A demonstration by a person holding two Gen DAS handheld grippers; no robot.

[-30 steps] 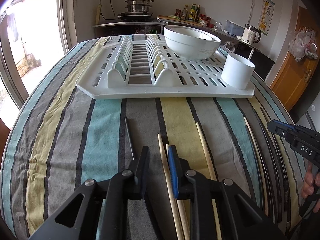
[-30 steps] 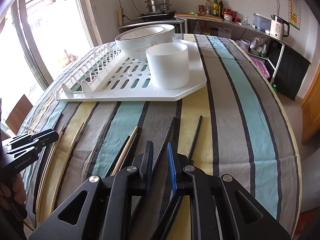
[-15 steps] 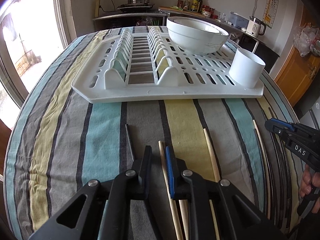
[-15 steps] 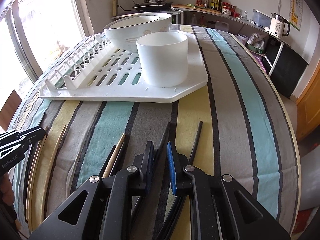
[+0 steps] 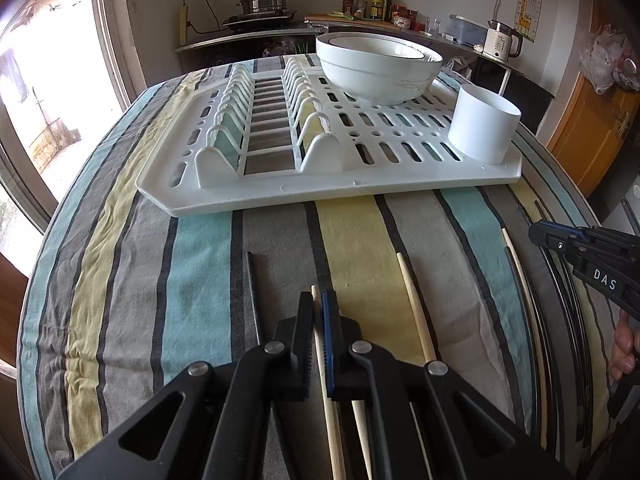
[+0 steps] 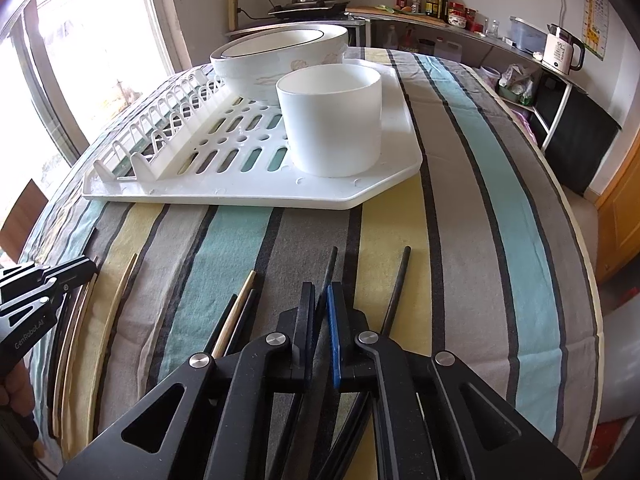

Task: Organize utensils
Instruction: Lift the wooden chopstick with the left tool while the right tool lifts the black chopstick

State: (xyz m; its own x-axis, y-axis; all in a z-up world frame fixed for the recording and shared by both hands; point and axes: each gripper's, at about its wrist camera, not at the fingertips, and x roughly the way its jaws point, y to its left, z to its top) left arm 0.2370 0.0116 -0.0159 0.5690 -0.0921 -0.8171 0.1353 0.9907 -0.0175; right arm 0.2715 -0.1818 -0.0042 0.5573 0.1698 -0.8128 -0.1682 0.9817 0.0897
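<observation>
Wooden and black chopsticks lie loose on the striped tablecloth in front of a white dish rack (image 5: 360, 191). My left gripper (image 5: 317, 304) is shut on a wooden chopstick (image 5: 331, 416) that runs back between its jaws. Beside it lie a black chopstick (image 5: 252, 292) and another wooden one (image 5: 414, 308). My right gripper (image 6: 321, 292) has its jaws closing on a black chopstick (image 6: 330, 264), whose tip pokes out ahead of them. A second black chopstick (image 6: 398, 288) lies to its right. A white utensil cup (image 6: 332, 124) stands on the rack's near right corner.
Stacked white bowls (image 5: 376, 72) sit on the dish rack (image 6: 240, 196) behind the cup (image 5: 482, 128). The right gripper (image 5: 560, 244) shows at the right edge of the left wrist view, and the left gripper (image 6: 72, 270) shows at the left edge of the right wrist view. The table edge drops off at the right.
Both grippers' jaws have narrowed: the left onto the wooden chopstick, the right onto the black chopstick. Neither hand has shifted much.
</observation>
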